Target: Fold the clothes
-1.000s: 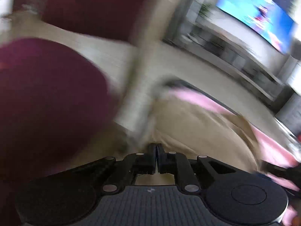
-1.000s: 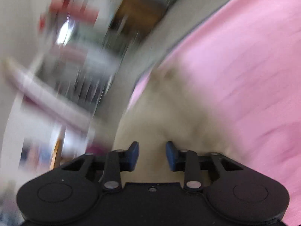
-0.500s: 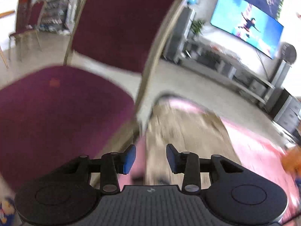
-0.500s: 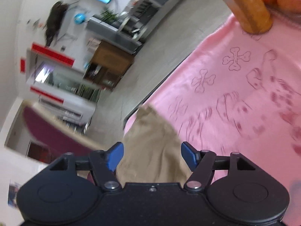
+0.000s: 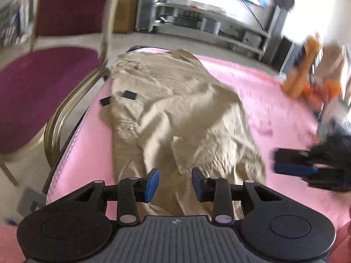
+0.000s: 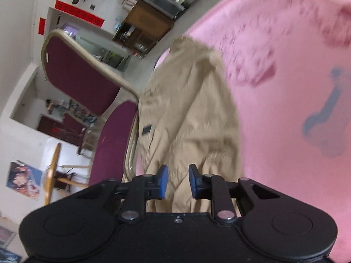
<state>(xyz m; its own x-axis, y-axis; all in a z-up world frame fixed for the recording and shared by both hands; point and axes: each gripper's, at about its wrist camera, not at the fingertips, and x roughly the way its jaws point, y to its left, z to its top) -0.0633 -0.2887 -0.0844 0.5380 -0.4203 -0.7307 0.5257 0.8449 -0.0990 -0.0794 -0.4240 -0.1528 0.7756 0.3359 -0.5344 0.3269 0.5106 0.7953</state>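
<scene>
A beige garment [image 5: 175, 114] lies crumpled and partly folded on a pink printed cloth [image 5: 274, 114] that covers the table. It also shows in the right wrist view [image 6: 193, 120]. My left gripper [image 5: 174, 183] is open and empty, just above the garment's near edge. My right gripper [image 6: 177, 180] is open and empty over the garment's near end. The right gripper also shows in the left wrist view [image 5: 307, 168] at the right, beside the garment.
A maroon chair [image 5: 39, 83] with a metal frame stands against the table's left edge; it also shows in the right wrist view [image 6: 87, 83]. Orange objects [image 5: 307, 81] stand at the far right of the table. A TV and low cabinet are behind.
The left gripper was shut on the garment a second ago, then opened and let it go. Both views swung back over the table. The right jaws are narrower than half a second ago.
</scene>
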